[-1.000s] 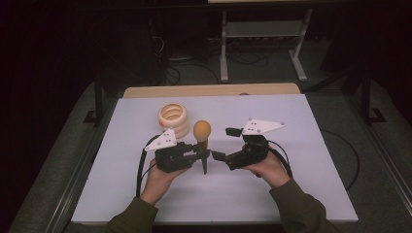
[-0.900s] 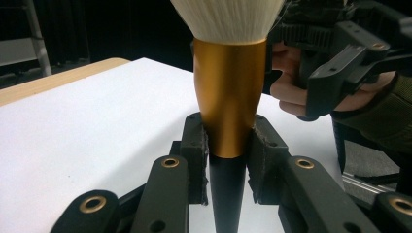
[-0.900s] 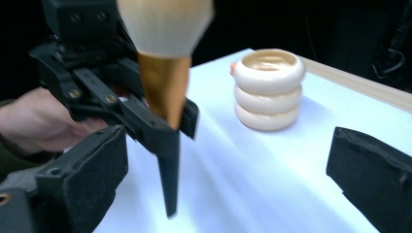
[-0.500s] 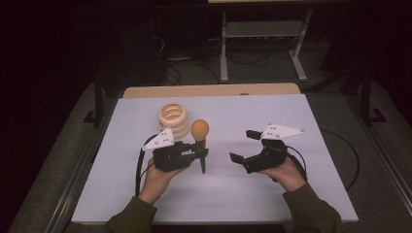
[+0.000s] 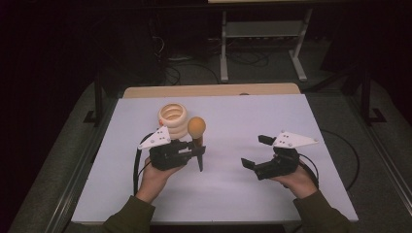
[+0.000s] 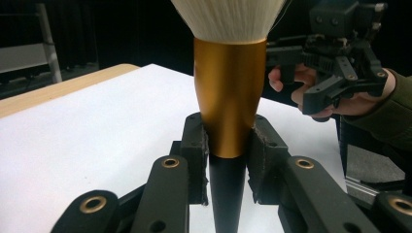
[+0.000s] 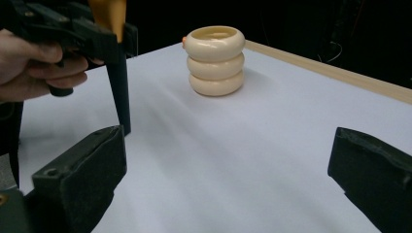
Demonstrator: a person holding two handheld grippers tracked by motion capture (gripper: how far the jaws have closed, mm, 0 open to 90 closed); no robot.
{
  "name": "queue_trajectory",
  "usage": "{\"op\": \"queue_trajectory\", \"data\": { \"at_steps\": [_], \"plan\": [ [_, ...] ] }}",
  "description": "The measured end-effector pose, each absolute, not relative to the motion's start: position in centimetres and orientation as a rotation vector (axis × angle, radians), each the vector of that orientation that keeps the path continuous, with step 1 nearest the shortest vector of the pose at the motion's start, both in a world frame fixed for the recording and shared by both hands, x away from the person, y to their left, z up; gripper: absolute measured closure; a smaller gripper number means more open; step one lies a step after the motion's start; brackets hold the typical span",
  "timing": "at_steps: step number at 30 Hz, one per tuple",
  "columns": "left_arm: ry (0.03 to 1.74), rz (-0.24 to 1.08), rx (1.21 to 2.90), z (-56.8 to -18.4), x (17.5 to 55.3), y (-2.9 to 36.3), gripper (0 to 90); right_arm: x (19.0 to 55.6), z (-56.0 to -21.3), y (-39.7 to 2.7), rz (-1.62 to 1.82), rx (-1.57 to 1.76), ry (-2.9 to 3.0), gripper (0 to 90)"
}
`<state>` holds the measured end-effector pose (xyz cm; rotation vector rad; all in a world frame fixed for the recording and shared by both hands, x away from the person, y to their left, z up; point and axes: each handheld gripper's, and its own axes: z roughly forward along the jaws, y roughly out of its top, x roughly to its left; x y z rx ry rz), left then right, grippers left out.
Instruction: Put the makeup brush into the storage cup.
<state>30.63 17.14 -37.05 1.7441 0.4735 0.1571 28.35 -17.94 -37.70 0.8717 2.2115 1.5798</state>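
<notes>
I am working over a white table [image 5: 301,116] in a dark room, with a metal stand and loose cables on the floor behind it. The makeup brush [image 6: 228,97] is standing upright between the jaws of my left tongs [image 5: 198,154], which are clamped on it right where the gold ferrule narrows into the black handle, the pale bristle head pointing up and the handle tip reaching down to the tabletop. That taper is what is worrying me: the pads are biting on a smooth cone, so any sideways nudge could be letting the brush pivot or slide down through the grip.

Just beyond the left tongs, on the far side of the brush, the cream ribbed holder [image 7: 216,60] is sitting upright with its mouth open. If I am lifting the brush over it, the tilted handle could be catching the rim and toppling the holder, since it looks light and nothing is bracing it.

My right tongs [image 5: 253,151] are hovering well to the right of the brush, jaws apart and holding nothing. Their cable is trailing across the table edge, and I am watching that it is not snagging.
</notes>
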Motion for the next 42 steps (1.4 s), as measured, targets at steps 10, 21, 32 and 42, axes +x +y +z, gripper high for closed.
{"op": "queue_trajectory", "data": {
  "at_steps": [10, 21, 32, 42],
  "plan": [
    [0.494, 0.189, 1.735, -36.2, 31.2, 18.3, 72.0, 27.2, -39.0, -20.5, 1.533, 0.938, 2.201, 0.0],
    [0.507, 0.209, 1.729, -35.9, 31.9, 19.6, 72.0, 26.4, -39.7, -22.3, 1.515, 0.985, 2.164, 0.0],
    [0.525, 0.217, 1.727, -35.8, 33.0, 20.1, 71.9, 25.7, -40.4, -23.5, 1.475, 1.002, 2.161, 0.0],
    [0.535, 0.225, 1.718, -35.5, 33.7, 20.5, 72.0, 25.4, -40.8, -24.3, 1.476, 1.018, 2.136, 0.0]
  ]
}}
